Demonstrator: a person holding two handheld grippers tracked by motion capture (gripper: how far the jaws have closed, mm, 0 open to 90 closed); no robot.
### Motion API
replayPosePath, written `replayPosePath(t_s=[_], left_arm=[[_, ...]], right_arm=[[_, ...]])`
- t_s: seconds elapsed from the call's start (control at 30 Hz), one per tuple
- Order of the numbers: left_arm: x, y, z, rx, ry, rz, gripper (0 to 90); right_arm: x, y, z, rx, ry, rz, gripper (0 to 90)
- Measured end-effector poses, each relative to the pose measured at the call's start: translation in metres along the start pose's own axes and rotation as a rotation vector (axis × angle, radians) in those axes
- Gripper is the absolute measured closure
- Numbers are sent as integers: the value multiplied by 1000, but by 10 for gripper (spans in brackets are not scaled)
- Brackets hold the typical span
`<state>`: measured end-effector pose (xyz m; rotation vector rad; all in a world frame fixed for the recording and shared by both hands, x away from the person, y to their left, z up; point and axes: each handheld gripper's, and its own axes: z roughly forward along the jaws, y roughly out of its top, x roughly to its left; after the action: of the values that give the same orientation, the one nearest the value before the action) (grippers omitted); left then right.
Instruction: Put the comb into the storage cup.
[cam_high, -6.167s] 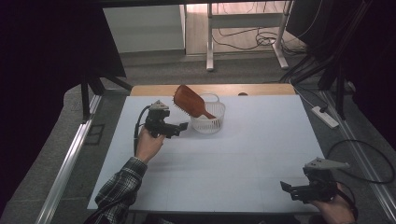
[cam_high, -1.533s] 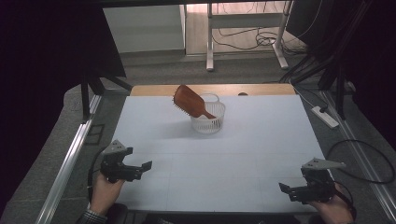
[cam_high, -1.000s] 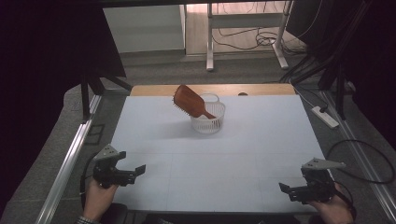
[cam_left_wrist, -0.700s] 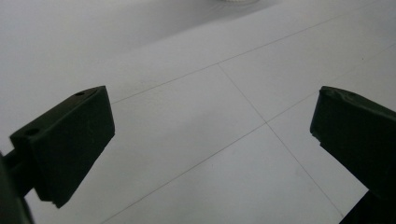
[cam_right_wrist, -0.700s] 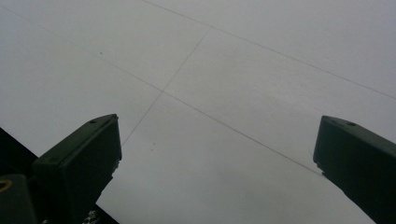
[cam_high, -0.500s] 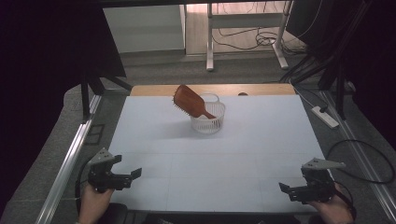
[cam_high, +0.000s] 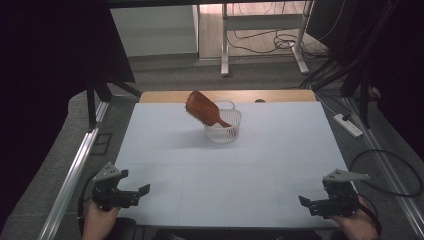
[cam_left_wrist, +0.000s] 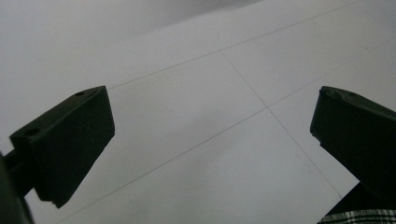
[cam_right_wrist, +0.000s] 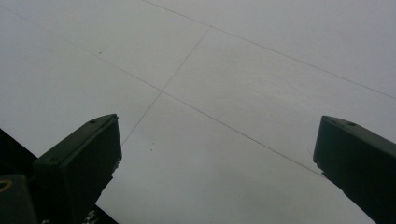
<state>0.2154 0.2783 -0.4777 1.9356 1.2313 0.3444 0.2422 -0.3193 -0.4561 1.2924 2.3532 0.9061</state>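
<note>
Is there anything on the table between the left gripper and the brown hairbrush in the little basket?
Nothing visible. In the high view only bare white table lies between the left gripper and the hairbrush, which leans out of the white basket. The left gripper's jaws stand open and hold nothing.

No readable text, label, brand, number or sign is showing anywhere. The white bench (cam_high: 260, 165) is carrying only thin ruled lines, no lettering. A small yellowish mark is showing at the lower left edge of the right gripper view, but it is too small and cut off to read.
</note>
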Motion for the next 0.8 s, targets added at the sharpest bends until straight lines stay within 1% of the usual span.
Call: replayPosePath(t_s=[0.13,0.23,0.47,0.8], left_arm=[[-1,-2,-1,10,7,5,0],[-2,-3,-2,7,10,5,0],[-4,-4,-2,25,20,12,0],[-6,-6,-3,55,18,18,0]], right_arm=[[0,0,0,2,-1,-1,11],[0,0,0,2,-1,-1,11],[0,0,0,2,-3,-1,11],[1,0,0,3,-5,-3,11]])
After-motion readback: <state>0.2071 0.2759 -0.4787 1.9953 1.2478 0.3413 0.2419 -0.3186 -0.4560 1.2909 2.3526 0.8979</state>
